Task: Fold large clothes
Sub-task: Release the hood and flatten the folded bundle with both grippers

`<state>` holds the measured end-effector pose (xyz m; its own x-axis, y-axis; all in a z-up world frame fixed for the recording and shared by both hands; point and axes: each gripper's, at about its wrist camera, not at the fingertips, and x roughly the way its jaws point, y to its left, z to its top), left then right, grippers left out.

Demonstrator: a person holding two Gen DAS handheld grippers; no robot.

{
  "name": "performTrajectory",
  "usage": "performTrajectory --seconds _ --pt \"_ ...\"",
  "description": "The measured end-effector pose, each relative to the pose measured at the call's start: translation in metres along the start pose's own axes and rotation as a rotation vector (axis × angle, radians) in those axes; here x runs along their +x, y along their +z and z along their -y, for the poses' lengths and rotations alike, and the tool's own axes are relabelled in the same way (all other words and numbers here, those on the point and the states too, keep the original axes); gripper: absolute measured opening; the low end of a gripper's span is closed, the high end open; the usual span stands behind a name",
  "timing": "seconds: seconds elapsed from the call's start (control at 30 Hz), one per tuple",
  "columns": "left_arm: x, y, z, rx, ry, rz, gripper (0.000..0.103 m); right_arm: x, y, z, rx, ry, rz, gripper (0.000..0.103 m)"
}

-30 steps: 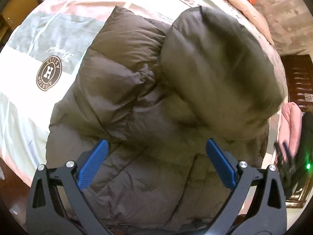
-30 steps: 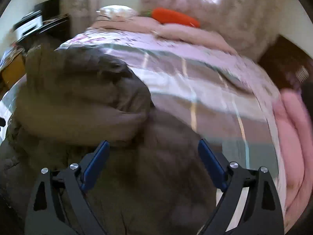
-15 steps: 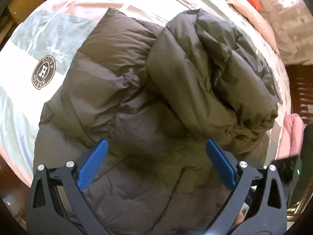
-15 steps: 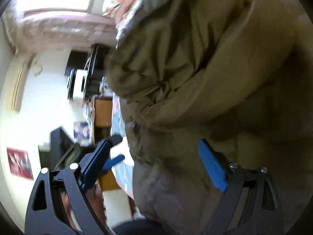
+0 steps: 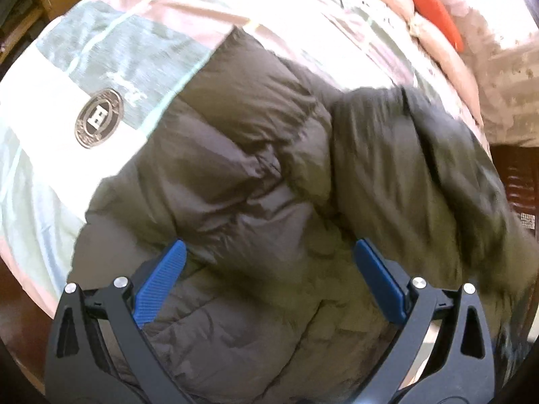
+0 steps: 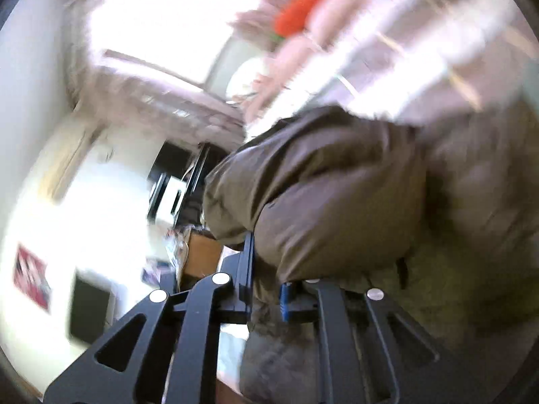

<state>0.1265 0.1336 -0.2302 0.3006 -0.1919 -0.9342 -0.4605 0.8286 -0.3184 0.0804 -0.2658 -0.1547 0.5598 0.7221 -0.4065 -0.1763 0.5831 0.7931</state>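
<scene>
Lying on patchwork pastel bedspread [image 5: 101, 50]: puffy dark-brown quilted down jacket [image 5: 235, 181], soft, light, slippery.
Pinching bunched jacket fabric at 6 o'clock with right gripper [image 6: 266, 289]; hovering left gripper [image 5: 269, 286] spread wide, holding nothing.

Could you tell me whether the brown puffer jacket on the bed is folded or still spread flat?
Partly folded: the jacket has one side doubled over its middle, and the right claw is shut on its fabric.
</scene>
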Motion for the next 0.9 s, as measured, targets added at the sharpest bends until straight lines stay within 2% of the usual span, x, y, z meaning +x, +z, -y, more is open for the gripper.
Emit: performTrajectory --seconds 0.07,0.17,0.2,0.23,0.27,0.3,0.33,0.37,0.4,0.43,0.47,0.53,0.6,0.63,0.67,0.73,0.83,0.9 --pt "-0.004 -0.001 0.001 0.008 0.009 0.018 0.101 -0.007 -0.018 -0.004 -0.076 -0.053 -0.088 0.012" --pt "-0.007 -0.002 0.006 0.024 0.009 0.023 0.101 0.017 -0.067 0.017 -0.143 -0.257 -0.355 0.014" --pt "-0.006 -0.003 0.008 0.030 0.009 0.020 0.101 0.032 -0.086 0.034 -0.127 -0.356 -0.464 0.019" --pt "-0.006 -0.004 0.009 0.036 0.008 0.016 0.101 0.039 -0.098 0.052 -0.083 -0.439 -0.526 0.030" --pt "-0.003 -0.004 0.013 0.047 0.007 0.009 0.101 0.043 -0.104 0.067 -0.047 -0.509 -0.560 0.038" --pt "-0.002 -0.005 0.016 0.053 0.007 0.006 0.101 0.042 -0.106 0.082 -0.021 -0.589 -0.570 0.053" --pt "0.000 -0.007 0.020 0.067 0.005 -0.001 0.101 0.035 -0.102 0.089 0.004 -0.631 -0.541 0.064" --pt "0.000 -0.008 0.022 0.079 0.003 -0.007 0.101 0.026 -0.094 0.093 0.040 -0.632 -0.496 0.069" --pt "0.001 -0.010 0.026 0.094 0.003 -0.013 0.101 0.018 -0.088 0.094 0.075 -0.613 -0.454 0.079" --pt "0.003 -0.011 0.029 0.103 0.006 -0.015 0.101 0.007 -0.081 0.092 0.115 -0.575 -0.409 0.084" --pt "0.004 -0.013 0.033 0.114 0.011 -0.015 0.101 -0.002 -0.074 0.090 0.149 -0.520 -0.366 0.084" --pt "0.006 -0.016 0.040 0.142 0.000 -0.016 0.101 -0.016 -0.062 0.078 0.192 -0.340 -0.267 0.086" --pt "0.007 -0.019 0.051 0.178 -0.010 -0.013 0.101 -0.014 -0.057 0.060 0.181 -0.231 -0.204 0.086" --pt "0.008 -0.022 0.057 0.203 -0.013 -0.008 0.101 -0.009 -0.054 0.050 0.147 -0.227 -0.187 0.086" --pt "0.009 -0.027 0.066 0.239 -0.016 0.001 0.101 -0.003 -0.050 0.032 0.067 -0.254 -0.154 0.086" --pt "0.009 -0.034 0.080 0.299 -0.038 0.028 0.101 0.010 -0.043 0.008 -0.068 -0.300 -0.145 0.086" --pt "0.003 -0.050 0.108 0.445 -0.023 0.131 0.101 0.035 -0.039 -0.016 -0.195 -0.283 -0.211 0.085" --pt "0.010 -0.059 0.121 0.528 0.015 0.155 0.099 0.064 -0.037 -0.013 -0.227 -0.329 -0.245 0.084"
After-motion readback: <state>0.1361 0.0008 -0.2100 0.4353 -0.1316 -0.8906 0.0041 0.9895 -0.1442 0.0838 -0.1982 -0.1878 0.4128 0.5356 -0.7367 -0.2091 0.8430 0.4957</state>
